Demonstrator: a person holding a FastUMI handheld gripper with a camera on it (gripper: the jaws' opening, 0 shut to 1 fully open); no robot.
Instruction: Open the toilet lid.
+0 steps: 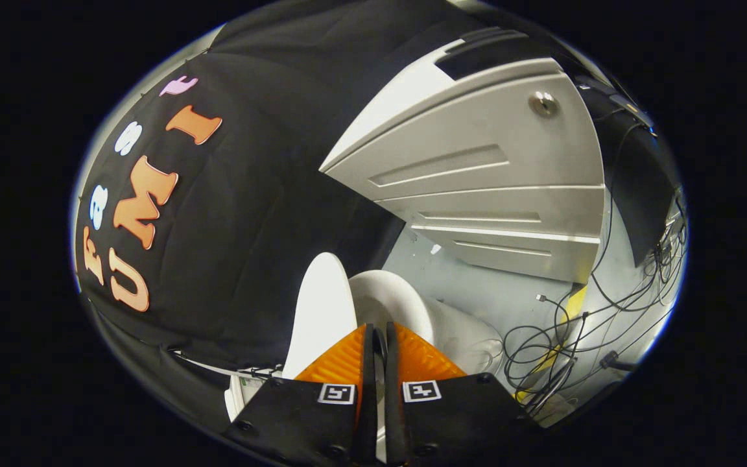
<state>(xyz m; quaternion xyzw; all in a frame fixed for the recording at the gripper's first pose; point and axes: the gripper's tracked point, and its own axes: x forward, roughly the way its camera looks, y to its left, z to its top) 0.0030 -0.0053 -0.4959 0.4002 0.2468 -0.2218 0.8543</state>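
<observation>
Fingers of the gripper (379,337) stand close together with only a thin dark slit between them, and nothing visibly clamped in that slit; their tips sit right at the white toilet (406,311). The toilet lid (321,311) appears as a pale oval slab standing on edge just to the left of the fingertips, apparently already lifted clear of the seat ring (390,295), which curves just ahead of and to the right of the tips. Whether a fingertip touches the lid's edge cannot be told from this angle.

Judged from this, the step in hand is carrying the lid through the last of its swing. It would go best with a steady push from the lid's free edge, following the hinge's arc so the tips do not slip off the smooth rim, and easing off so the lid settles rather than slams back.

As for containers, the bowl inside the ring is mostly hidden behind the fingers, so its contents cannot be judged. Beyond the toilet stands a grey panelled unit (477,168); loose black cables (542,337) lie on the floor to the right.
</observation>
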